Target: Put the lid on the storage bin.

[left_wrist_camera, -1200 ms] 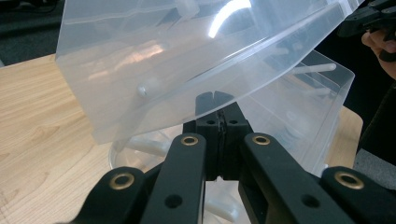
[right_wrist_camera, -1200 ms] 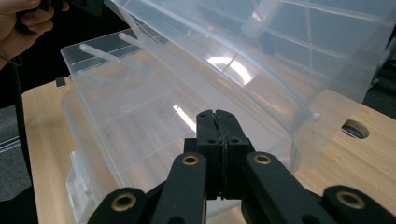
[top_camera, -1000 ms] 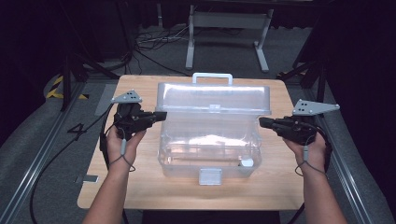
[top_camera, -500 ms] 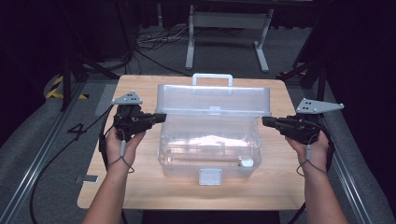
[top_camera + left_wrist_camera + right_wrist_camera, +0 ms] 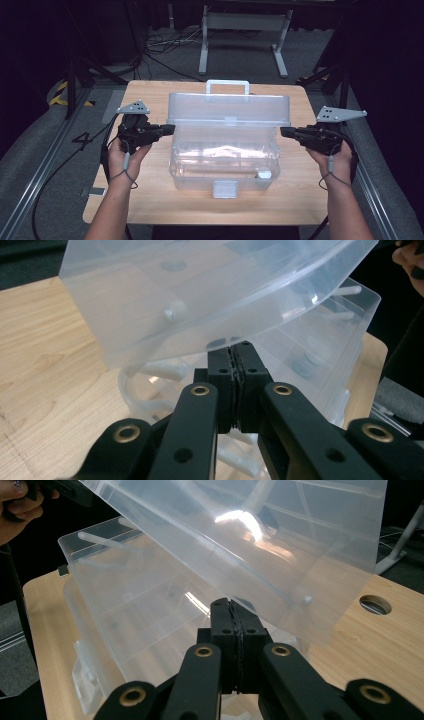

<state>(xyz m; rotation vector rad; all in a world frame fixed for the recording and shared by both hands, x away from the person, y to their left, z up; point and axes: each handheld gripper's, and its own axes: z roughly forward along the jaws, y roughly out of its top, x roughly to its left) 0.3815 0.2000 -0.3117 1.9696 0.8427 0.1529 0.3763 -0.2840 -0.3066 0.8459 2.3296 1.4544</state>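
A clear plastic box [image 5: 225,165] stands mid-table with its hinged lid [image 5: 230,107] half raised and leaning over the base. My left gripper [image 5: 171,129] is at the lid's left end, and its tip [image 5: 233,347] sits just under the lid's [image 5: 200,295] lower edge. Its jaws have just been opening a touch, though the pads still meet with nothing between them. My right gripper [image 5: 283,131] is at the lid's right end. Its tip [image 5: 231,602] is shut and empty, right below the tilted lid [image 5: 260,535].
The wooden table [image 5: 150,90] has bare strips left and right of the box and a round hole [image 5: 375,605] near one corner. The box has a front latch [image 5: 225,189] and a small white part [image 5: 264,174] inside. A white metal stand [image 5: 245,22] is on the floor beyond.
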